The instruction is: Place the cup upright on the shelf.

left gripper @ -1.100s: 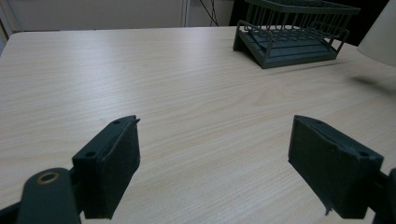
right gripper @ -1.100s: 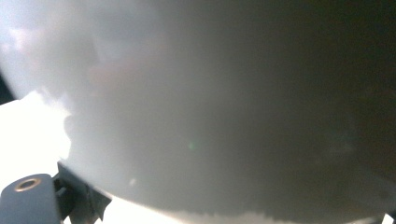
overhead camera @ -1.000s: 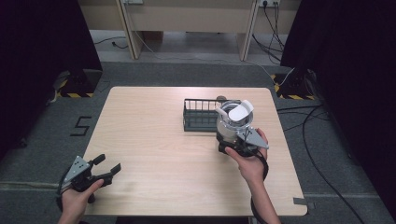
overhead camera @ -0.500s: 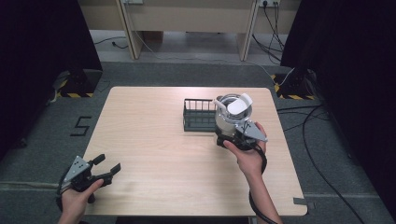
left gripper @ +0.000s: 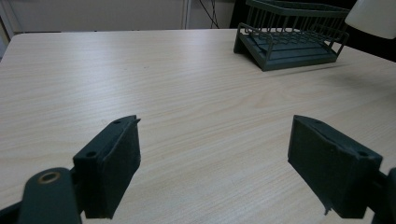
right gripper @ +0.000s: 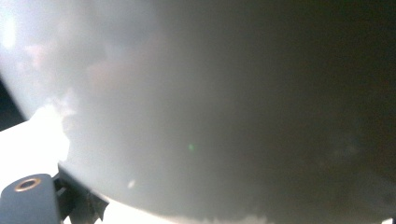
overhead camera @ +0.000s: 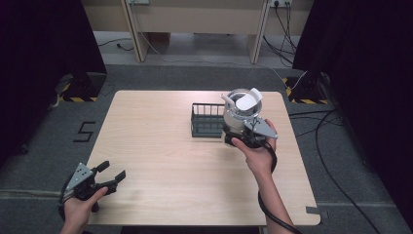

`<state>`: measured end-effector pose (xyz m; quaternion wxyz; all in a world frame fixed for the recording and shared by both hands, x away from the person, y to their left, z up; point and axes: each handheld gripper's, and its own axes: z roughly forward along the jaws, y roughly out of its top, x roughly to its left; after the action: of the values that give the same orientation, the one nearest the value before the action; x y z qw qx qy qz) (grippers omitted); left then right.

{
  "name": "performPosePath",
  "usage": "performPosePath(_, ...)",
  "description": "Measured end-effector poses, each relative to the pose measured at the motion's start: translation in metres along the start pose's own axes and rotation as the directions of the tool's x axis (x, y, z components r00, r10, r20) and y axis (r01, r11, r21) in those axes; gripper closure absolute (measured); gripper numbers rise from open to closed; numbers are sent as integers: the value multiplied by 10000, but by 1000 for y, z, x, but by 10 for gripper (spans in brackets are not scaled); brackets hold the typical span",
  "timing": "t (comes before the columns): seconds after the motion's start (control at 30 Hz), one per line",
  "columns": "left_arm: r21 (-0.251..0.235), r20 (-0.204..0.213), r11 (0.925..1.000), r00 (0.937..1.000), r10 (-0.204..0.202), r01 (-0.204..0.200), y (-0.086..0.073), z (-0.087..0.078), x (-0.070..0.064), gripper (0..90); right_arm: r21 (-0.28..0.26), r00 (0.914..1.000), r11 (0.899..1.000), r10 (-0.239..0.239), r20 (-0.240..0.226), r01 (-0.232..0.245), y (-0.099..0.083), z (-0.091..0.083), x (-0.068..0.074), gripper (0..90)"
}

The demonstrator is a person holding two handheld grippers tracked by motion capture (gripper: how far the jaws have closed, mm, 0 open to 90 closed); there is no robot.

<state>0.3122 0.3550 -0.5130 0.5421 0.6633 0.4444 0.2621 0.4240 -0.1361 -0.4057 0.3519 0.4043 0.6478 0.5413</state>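
Note:
My right gripper (overhead camera: pixel 239 136) is shut on a clear round jar (overhead camera: pixel 241 111) with white utensils (overhead camera: pixel 246 101) standing in it, held just right of the dark wire rack (overhead camera: pixel 207 120). In the right gripper view the jar's grey wall (right gripper: pixel 210 107) sits right against the lens, between the jaws. My left gripper (overhead camera: pixel 113 170) rests at the table's front left corner, open and holding nothing. In the left gripper view that gripper (left gripper: pixel 215 140) has only bare wood between its jaws, with the rack (left gripper: pixel 292 39) far ahead and a white utensil (left gripper: pixel 373 16) at the top right.
The wooden table (overhead camera: pixel 160 161) is bare between the two grippers. A cable (overhead camera: pixel 265 195) trails from the right gripper along the forearm. Dark curtains and desk legs stand beyond the table's far edge.
The right gripper has carried the jar a little up and away from the person, staying beside the rack. The left gripper has not moved.

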Motion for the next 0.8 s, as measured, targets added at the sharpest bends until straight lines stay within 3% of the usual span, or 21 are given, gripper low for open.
performPosePath(0.8, -50, 13, 10000, 10000, -48, 48, 0, 0, 0, 163, -170, 10000, 9998, -66, 34, 67, 25, 22, 0, 109)
